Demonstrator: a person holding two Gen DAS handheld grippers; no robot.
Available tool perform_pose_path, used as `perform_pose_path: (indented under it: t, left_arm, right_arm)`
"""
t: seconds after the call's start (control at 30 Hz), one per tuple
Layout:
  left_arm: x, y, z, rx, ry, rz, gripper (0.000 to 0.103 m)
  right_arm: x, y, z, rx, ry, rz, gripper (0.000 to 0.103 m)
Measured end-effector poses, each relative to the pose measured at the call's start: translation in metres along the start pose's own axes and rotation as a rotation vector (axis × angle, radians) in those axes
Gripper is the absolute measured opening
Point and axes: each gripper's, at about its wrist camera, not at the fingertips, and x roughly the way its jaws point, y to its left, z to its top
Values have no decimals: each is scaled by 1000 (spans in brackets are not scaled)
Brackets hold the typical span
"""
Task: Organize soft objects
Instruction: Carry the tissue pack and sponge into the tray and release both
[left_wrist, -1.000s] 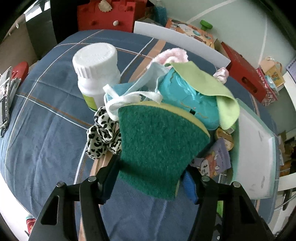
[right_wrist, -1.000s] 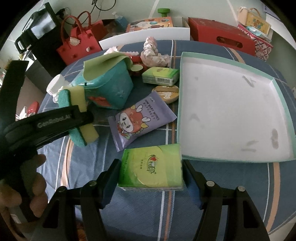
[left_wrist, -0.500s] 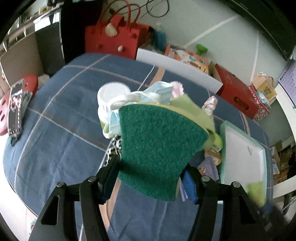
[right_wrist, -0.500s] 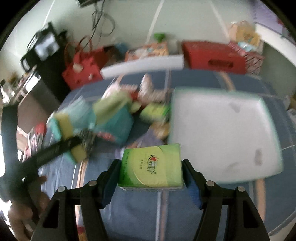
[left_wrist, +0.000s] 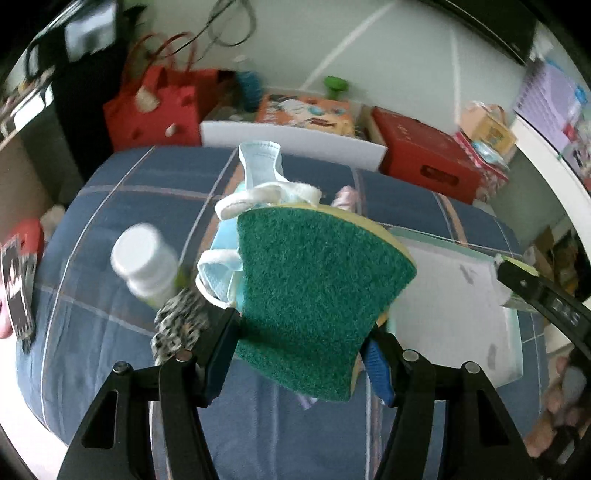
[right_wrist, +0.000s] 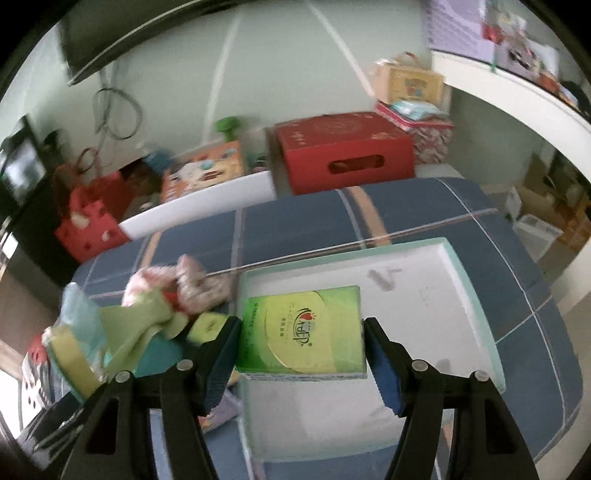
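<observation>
No text can be read for certain: the print on the green tissue pack (right_wrist: 301, 328) is too blurred.

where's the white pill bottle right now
In the left wrist view, the white bottle stands on the blue cloth, left of the held sponge, beside the leopard-print scrunchie.

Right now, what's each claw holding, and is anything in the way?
Left gripper shut on green sponge. Right gripper shut on green tissue pack, above white tray. Tray looks bare; nothing blocking.
</observation>
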Motion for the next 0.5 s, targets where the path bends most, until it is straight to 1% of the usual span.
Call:
perform_pose_path:
  t: [0.13,0.3,0.4,0.5]
  left_arm:
    - [3,-31,10,60,-7,-13,65]
    - [11,-74,17,163,-23,-17,65]
    - [19,-100,15,225,-28,-39,65]
    - [29,-126,12,281,-30,-73,65]
  right_arm:
    - [13,-32,11,76,-1,-44,69]
    - [31,-78,11,166,23,-148,69]
    - [39,-102,10,199,35,-206,69]
    - [44,-116,7,217,43,-250,69]
